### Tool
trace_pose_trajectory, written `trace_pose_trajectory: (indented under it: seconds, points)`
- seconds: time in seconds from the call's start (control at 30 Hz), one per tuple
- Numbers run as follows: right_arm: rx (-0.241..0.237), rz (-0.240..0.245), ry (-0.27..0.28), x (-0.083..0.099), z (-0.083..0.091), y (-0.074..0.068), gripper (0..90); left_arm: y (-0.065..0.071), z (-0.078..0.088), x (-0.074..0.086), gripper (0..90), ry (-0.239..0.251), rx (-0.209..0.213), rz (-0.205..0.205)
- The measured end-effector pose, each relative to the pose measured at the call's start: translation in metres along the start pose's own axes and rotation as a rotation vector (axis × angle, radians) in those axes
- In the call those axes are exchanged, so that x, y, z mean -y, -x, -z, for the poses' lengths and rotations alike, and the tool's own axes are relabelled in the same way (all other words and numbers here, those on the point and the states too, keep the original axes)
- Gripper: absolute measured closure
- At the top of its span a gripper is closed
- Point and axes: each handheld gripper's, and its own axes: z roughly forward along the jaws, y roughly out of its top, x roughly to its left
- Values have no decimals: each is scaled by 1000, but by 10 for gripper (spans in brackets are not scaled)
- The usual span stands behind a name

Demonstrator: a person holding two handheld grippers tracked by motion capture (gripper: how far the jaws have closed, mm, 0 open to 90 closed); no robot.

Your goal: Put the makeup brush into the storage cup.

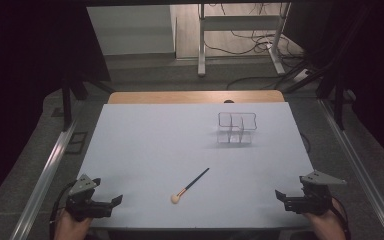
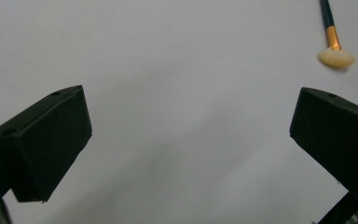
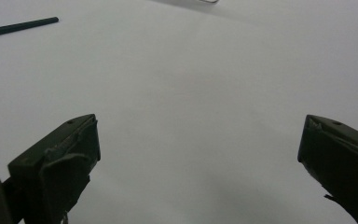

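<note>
Makeup brush (image 1: 190,186) flat on table (image 1: 145,145) – untouched; left gripper (image 1: 111,202), right gripper (image 1: 281,196) fingers wide apart, empty

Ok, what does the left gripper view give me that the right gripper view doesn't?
Left gripper view: the makeup brush's cream head and orange ferrule, up past its open jaws. Right gripper view: the bare tip of the handle and a clear organizer's edge. Both share the brush's dark handle, the white table and wide-open, empty jaws.

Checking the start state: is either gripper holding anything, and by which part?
Nothing is held. Left gripper and right gripper are open and empty; the makeup brush lies untouched.
</note>
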Motion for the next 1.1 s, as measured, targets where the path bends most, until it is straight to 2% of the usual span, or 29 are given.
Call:
trace_pose_trajectory:
  seconds: [0.13, 0.3, 0.47, 0.63, 0.77, 0.9, 1.1]
  points:
    - [-6, -4, -2, 0, -1, 0, 0, 0, -1, 0, 0, -1, 19, 6]
    - [-12, 25, -16, -1, -3, -3, 0, 1, -3, 0, 0, -18, -4, -26]
    - [-13, 21, -12, -1, -3, -2, 0, -1, -1, 1, 0, -4, 4, -1]
    - [-11, 19, -13, -2, -5, -2, 0, -1, -1, 1, 0, -13, 19, 16]
    - [-8, 33, -17, -3, -5, -4, 0, 0, 0, 0, 0, -14, 12, 12]
    - [-8, 29, -20, -3, -5, -3, 0, 0, -2, -1, 0, -36, -7, 9]
    - [-2, 29, -25, -3, -5, -3, 0, 1, -3, -5, 0, -47, -7, 11]
